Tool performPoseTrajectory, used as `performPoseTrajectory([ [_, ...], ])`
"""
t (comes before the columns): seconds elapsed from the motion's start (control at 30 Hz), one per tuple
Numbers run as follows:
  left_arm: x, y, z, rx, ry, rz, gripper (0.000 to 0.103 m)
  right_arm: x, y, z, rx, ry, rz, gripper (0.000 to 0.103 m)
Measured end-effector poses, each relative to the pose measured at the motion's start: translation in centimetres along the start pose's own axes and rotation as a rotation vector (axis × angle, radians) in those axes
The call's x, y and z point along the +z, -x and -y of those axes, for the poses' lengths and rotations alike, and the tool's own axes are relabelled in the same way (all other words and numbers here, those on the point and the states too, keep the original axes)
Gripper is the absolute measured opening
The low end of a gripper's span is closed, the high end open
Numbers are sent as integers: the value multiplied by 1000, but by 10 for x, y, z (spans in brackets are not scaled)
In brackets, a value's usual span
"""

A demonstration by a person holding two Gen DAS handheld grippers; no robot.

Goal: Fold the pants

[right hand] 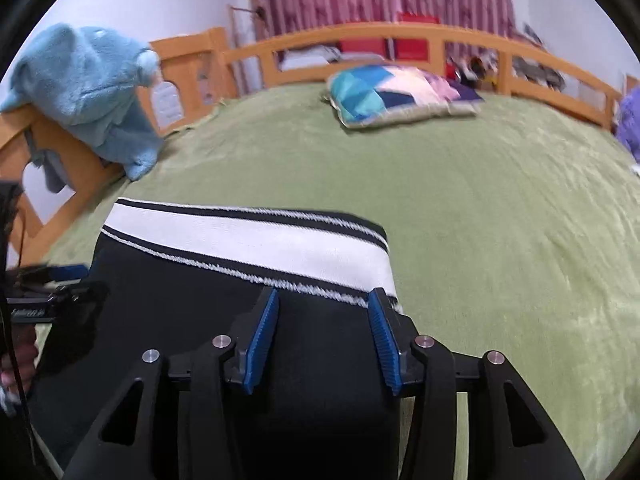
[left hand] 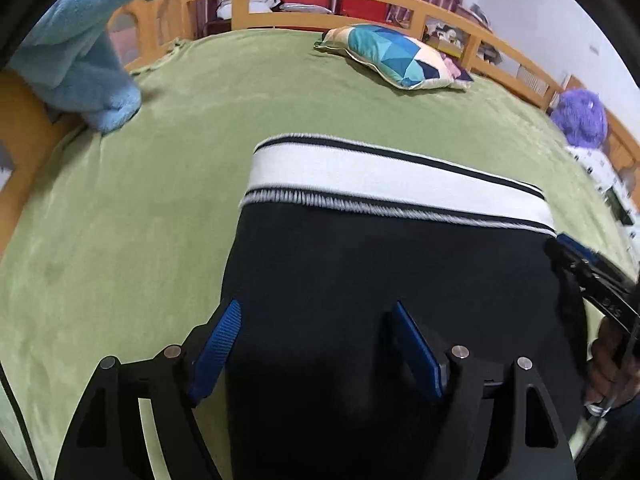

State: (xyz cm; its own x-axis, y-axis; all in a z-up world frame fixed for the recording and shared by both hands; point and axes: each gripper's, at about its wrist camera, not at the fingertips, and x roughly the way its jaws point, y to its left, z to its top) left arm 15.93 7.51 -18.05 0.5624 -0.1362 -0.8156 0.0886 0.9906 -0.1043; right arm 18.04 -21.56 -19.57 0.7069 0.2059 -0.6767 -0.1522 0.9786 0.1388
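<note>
Black pants (left hand: 380, 272) lie flat on the bed (left hand: 120, 220), white waistband toward the far rail. Left gripper (left hand: 316, 344) and right gripper (right hand: 324, 340) both hover wide open over the fabric, gripping nothing, probably lining up for a fold.

**Colours and Patterns**

We see black pants (left hand: 380, 272) with a white waistband (left hand: 384, 176) edged by black stripes, on a green blanket (left hand: 140, 200). We note a geometric teal, blue and cream pillow (left hand: 396, 58), a light-blue plush toy (right hand: 92, 92), and blue gripper pads (right hand: 264, 340).
</note>
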Motion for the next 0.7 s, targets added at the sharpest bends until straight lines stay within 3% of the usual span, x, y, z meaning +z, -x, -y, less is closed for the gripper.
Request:
performPoseTrajectory([
  [0.03, -7, 7, -2, 8, 0, 2, 76, -2, 3, 2, -26, -23, -14, 79],
  [0.07, -16, 18, -5, 29, 5, 6, 76, -6, 6, 5, -51, -51, -45, 80],
  [0.2, -30, 67, -7, -7, 33, 105, 76, -26, 39, 16, -19, -175, -90, 67],
  [0.33, -37, 110, 6, -21, 74, 145, 76, -22, 89, -2, -61, -175, -34, 67],
  [0.4, -42, 133, 16, -22, 93, 163, 77, -15, 115, -16, -36, -146, 5, 67],
  [0.57, -48, 184, 44, 20, 48, 214, 80, -16, 181, -47, -101, -27, 66, 69],
  [0.7, -58, 215, 63, 37, 17, 251, 85, -28, 222, -52, -109, -30, 74, 73],
])
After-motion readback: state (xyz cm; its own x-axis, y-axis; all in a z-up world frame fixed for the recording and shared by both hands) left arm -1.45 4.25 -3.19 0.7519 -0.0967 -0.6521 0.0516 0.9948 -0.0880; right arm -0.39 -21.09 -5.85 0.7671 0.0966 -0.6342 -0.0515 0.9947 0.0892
